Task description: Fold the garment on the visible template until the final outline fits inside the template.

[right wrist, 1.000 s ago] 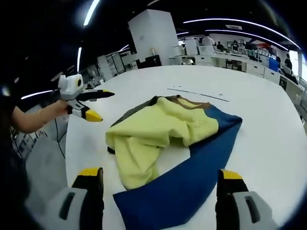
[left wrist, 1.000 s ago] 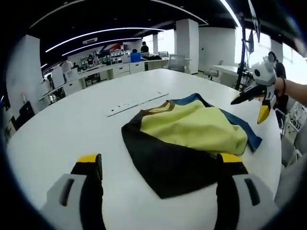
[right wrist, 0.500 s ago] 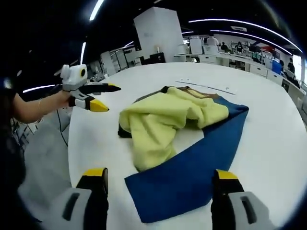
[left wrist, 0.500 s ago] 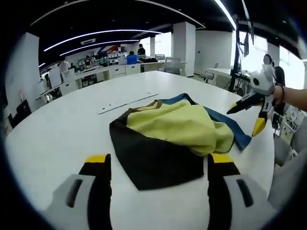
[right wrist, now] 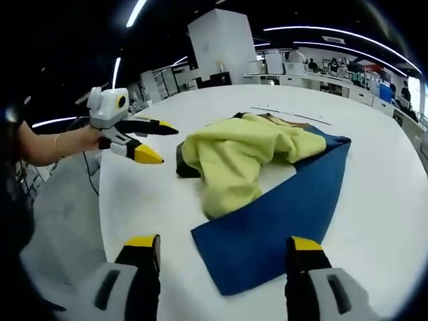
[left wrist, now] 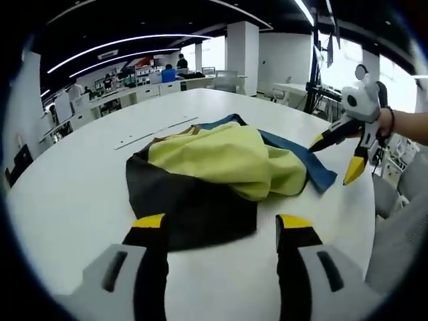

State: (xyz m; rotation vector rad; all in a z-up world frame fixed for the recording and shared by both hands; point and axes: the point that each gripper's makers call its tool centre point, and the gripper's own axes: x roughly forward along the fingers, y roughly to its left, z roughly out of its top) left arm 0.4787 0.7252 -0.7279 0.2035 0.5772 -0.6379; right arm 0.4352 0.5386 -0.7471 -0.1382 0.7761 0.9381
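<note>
Your left gripper (left wrist: 217, 224) has its 2 jaws spread and empty, just before the black edge of the garment (left wrist: 214, 167), which lies crumpled on the white table (left wrist: 67, 187). Your right gripper (right wrist: 224, 244), jaws also spread, faces the blue panel, probably ready to grasp.

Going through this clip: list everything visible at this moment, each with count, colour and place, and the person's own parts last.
garment: one, yellow, black and blue, rumpled in a heap on the table, between the two grippers.
table: one, white, rounded, under the garment.
template line: one, thin and dark, on the table beyond the garment.
desks and people: several, far background of the office.
pillar: one, white, behind the table.
left gripper: one, black jaws with yellow tips, open, above the table edge, apart from the garment.
right gripper: one, same colours, open, beside the blue edge.
hand: one, holding the left gripper.
</note>
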